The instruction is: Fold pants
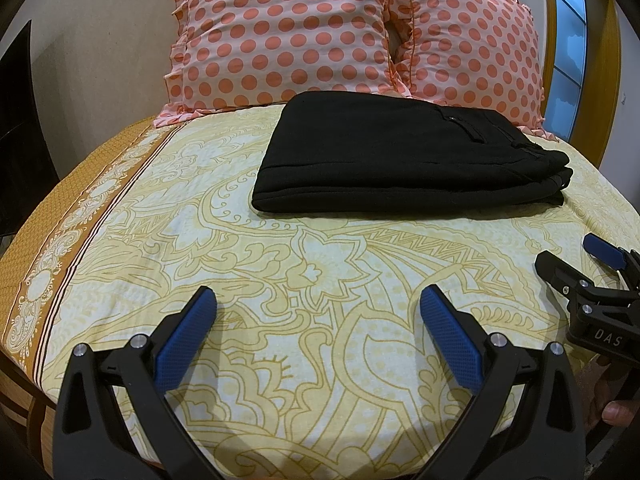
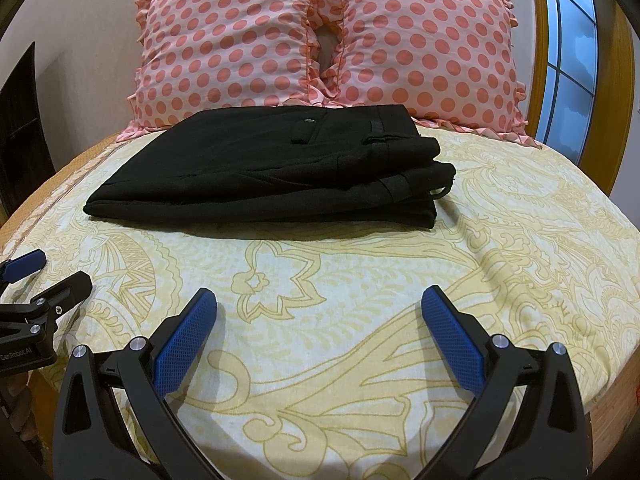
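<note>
The black pants (image 1: 404, 156) are lying folded into a thick stacked rectangle on the bed (image 1: 280, 300), ahead of both tongs and just before the dotted pillows (image 1: 280, 32). You are holding the left tongs (image 1: 318, 300) and right tongs (image 2: 319, 300) spread wide, gripping nothing, hovering side by side low over the sheet.

Pretty even indoor light, nothing blown out. The window (image 2: 568, 64) on the right glows pale blue with daylight. Soft shadows sit under the pants (image 2: 264, 168) on their near side and beside each blue finger pad (image 2: 186, 344). Heavy fisheye warp: the bedsheet (image 1: 280, 280) bulges like a dome, and the corners go black. Focus stays sharp, though the black fabric loses detail.
</note>
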`<state>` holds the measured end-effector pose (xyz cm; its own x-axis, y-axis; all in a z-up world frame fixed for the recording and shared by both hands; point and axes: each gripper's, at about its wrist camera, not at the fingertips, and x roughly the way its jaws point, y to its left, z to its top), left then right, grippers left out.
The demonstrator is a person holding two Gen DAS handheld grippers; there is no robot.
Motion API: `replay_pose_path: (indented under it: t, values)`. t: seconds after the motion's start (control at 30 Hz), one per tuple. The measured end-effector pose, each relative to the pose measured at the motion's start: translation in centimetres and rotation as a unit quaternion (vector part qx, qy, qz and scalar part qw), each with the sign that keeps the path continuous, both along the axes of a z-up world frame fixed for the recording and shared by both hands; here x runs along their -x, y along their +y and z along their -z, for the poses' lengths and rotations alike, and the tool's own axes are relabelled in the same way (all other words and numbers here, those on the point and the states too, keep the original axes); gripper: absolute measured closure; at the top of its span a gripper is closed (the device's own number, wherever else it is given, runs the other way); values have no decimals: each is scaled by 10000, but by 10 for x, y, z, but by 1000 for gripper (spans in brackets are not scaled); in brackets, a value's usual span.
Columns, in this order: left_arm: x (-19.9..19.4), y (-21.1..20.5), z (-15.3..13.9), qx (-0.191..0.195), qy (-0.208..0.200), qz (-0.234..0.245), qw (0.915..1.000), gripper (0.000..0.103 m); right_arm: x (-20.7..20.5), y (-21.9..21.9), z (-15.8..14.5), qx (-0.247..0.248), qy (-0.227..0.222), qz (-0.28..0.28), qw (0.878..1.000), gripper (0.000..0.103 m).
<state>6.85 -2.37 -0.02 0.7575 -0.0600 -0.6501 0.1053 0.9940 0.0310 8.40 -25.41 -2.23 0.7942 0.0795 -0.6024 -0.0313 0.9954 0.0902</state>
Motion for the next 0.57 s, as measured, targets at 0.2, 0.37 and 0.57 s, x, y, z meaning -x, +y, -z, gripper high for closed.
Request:
replay_pose_path:
  t: [0.2,0.37,0.57]
  values:
    - [-2,1,-1,8,42,-27,10000,2,0,0,0,-1,-4,3,10000,1]
    - [-3,1,-1,14,30,-4,10000,2,0,0,0,-1,-7,7,10000,1]
    - [-3,1,-1,9,23,-16,10000,2,0,0,1,-1,-10,9,10000,1]
